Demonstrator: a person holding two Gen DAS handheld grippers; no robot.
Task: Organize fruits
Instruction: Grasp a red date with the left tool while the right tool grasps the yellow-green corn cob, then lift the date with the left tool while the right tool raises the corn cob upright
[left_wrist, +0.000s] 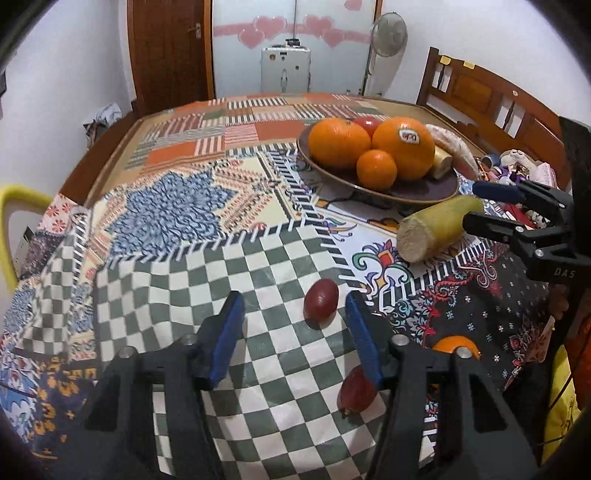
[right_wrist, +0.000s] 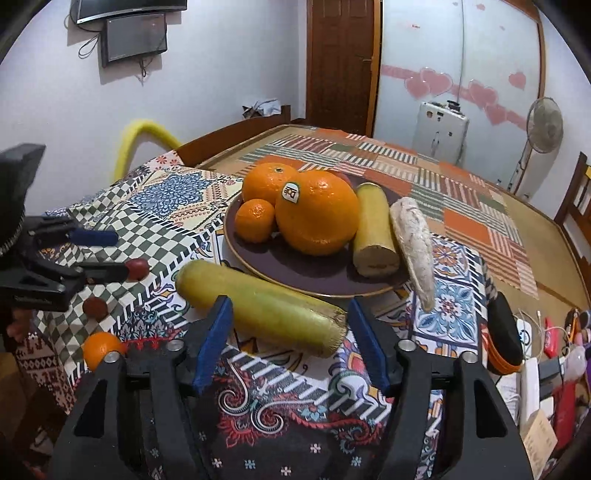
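While both claws stand spread and empty, left gripper (left_wrist: 293, 314) risks nudging near red fruit (left_wrist: 320, 298) rolling; right gripper (right_wrist: 288, 321) risks skidding yellow stalk (right_wrist: 262, 308) into plate (right_wrist: 314, 282).

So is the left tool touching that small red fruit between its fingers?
Apart. The left wrist view shows checkered cloth between the small red fruit and each finger of the left tool, so its pads are not pressing on it.
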